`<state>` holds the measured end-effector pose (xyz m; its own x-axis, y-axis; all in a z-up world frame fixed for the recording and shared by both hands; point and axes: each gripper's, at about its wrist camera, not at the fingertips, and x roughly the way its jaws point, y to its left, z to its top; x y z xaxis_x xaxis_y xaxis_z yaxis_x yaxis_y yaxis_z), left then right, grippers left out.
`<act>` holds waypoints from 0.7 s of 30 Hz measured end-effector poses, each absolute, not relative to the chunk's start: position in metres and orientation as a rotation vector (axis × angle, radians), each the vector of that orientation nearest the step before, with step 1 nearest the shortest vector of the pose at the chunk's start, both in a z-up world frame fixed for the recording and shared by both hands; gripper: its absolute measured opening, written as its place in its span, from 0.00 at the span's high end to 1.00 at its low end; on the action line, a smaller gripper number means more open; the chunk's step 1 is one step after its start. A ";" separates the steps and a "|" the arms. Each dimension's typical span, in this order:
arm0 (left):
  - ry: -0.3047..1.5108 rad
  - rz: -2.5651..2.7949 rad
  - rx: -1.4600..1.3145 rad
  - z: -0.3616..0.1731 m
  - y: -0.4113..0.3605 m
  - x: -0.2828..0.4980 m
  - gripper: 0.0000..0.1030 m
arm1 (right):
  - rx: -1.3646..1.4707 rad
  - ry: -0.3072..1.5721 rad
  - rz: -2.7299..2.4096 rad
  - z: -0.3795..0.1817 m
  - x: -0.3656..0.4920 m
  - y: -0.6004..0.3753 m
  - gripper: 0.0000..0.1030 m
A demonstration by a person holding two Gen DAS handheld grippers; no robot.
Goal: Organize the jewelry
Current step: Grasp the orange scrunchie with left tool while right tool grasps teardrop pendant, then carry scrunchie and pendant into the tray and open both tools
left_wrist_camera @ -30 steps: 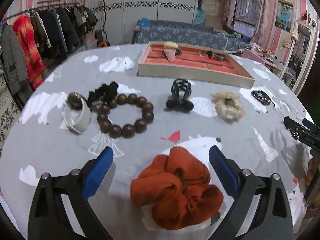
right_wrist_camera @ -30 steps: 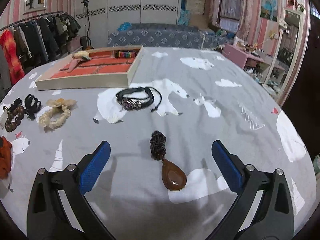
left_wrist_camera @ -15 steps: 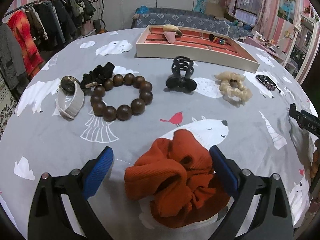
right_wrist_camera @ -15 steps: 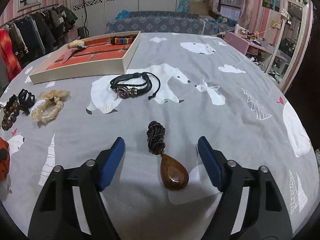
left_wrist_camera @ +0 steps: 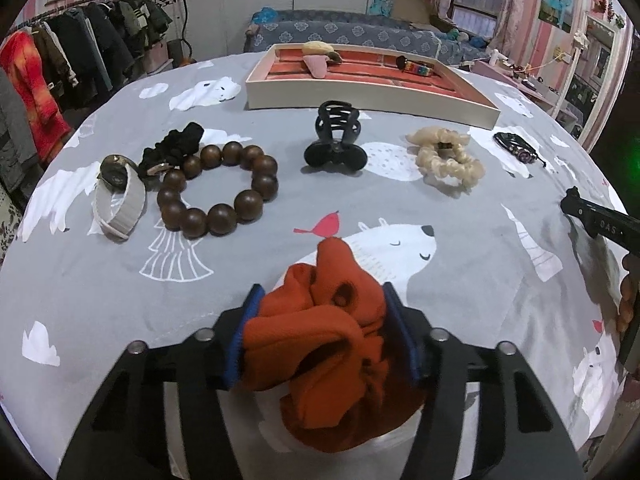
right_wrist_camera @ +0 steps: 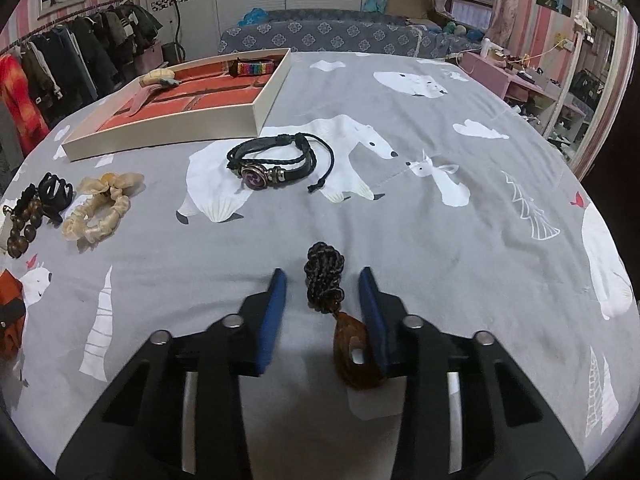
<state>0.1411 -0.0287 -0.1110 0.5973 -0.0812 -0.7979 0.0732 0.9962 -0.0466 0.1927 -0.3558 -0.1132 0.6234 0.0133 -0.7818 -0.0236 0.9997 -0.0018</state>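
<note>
My left gripper [left_wrist_camera: 320, 320] is shut on the orange scrunchie [left_wrist_camera: 324, 340], squeezed between its blue pads on the grey bear-print cloth. My right gripper [right_wrist_camera: 324, 304] is partly closed around the brown teardrop pendant [right_wrist_camera: 354, 354] and its dark knotted cord [right_wrist_camera: 324, 276]; the right pad [right_wrist_camera: 370, 312] touches the pendant, the left pad stands clear. The cream jewelry tray [left_wrist_camera: 360, 98] with red lining lies at the far side, also in the right wrist view [right_wrist_camera: 168, 132], holding a rainbow bracelet [right_wrist_camera: 254, 67] and a pale clip [left_wrist_camera: 316, 50].
On the cloth lie a wooden bead bracelet [left_wrist_camera: 218, 192], black scrunchie [left_wrist_camera: 174, 146], grey band watch [left_wrist_camera: 120, 200], black claw clip [left_wrist_camera: 336, 136], cream scrunchie [left_wrist_camera: 446, 158] and black leather bracelet [right_wrist_camera: 276, 158]. A clothes rack stands left, a sofa behind.
My left gripper closed onto the orange scrunchie. My right gripper's jaws narrowed around the pendant and moved forward over it.
</note>
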 end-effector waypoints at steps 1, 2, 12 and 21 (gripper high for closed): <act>0.926 -0.095 -0.011 -0.111 -0.028 0.141 0.51 | -0.007 0.897 0.023 -0.113 0.193 -0.356 0.73; 0.927 -0.099 -0.011 -0.110 -0.028 0.140 0.52 | -0.003 0.897 0.024 -0.113 0.193 -0.357 0.77; 0.932 -0.121 -0.027 -0.103 -0.024 0.145 0.70 | 0.016 0.894 0.024 -0.110 0.196 -0.360 0.84; 0.883 -0.141 -0.035 -0.084 -0.022 0.150 0.74 | 0.037 0.820 0.008 -0.090 0.192 -0.364 0.85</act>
<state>0.1497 -0.0221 -0.0845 0.6259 -0.1378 -0.7676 0.1086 0.9901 -0.0892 0.1917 -0.3641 -0.0900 0.6820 0.0210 -0.7310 0.0076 0.9993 0.0357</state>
